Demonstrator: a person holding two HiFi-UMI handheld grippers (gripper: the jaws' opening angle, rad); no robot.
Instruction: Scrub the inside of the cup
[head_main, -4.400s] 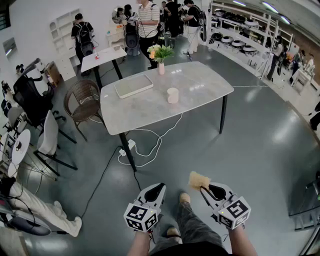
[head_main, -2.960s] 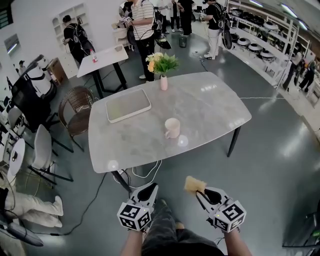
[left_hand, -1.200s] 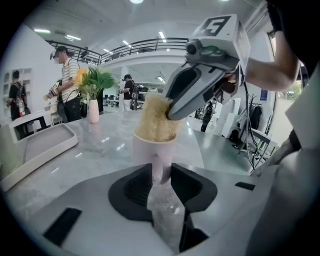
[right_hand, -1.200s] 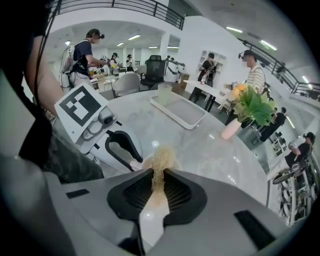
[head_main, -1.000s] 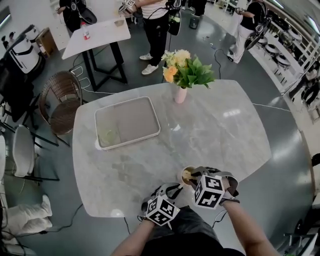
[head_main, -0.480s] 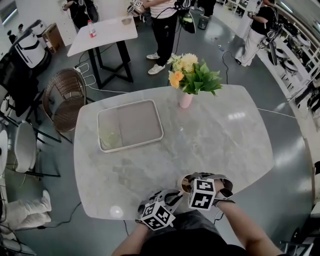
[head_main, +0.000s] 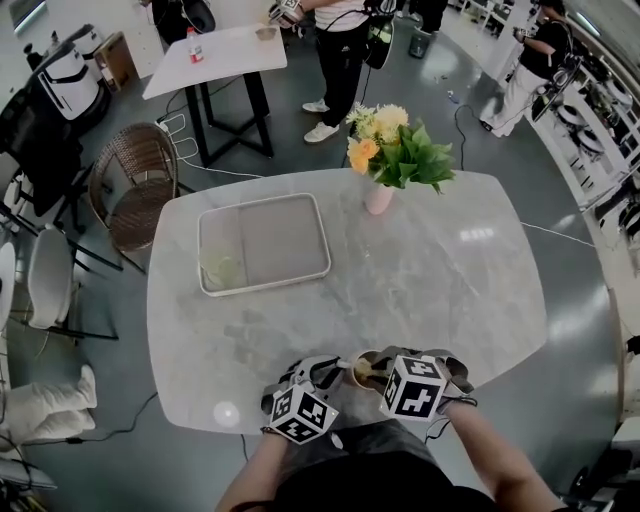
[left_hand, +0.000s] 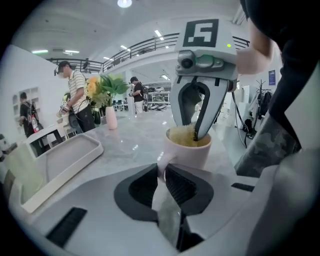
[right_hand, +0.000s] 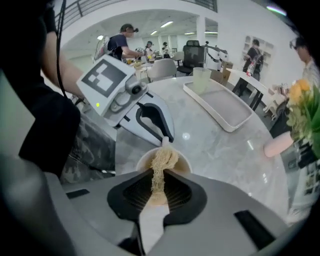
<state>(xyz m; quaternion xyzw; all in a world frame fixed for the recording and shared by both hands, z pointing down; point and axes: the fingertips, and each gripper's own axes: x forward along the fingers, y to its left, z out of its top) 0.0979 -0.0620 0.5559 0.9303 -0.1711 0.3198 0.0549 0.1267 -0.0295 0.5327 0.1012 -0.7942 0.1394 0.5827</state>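
Pale cup (head_main: 362, 368) set at near edge of marble table (head_main: 440, 290), about midway along. Cup handle (left_hand: 162, 164) clamped between narrow jaws of left gripper (left_hand: 161, 178). Yellow fibrous scrubber (right_hand: 163, 159) pinched in right gripper (right_hand: 159, 186), pushed down into cup.

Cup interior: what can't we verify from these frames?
- Cup walls and bottom: in the head view the right gripper covers them; in the right gripper view the scrubber fills the mouth; the left gripper view sees only outside and rim.
- Cup handle: mostly covered by the left gripper shut on it.
- Residue or wetness: cannot tell.
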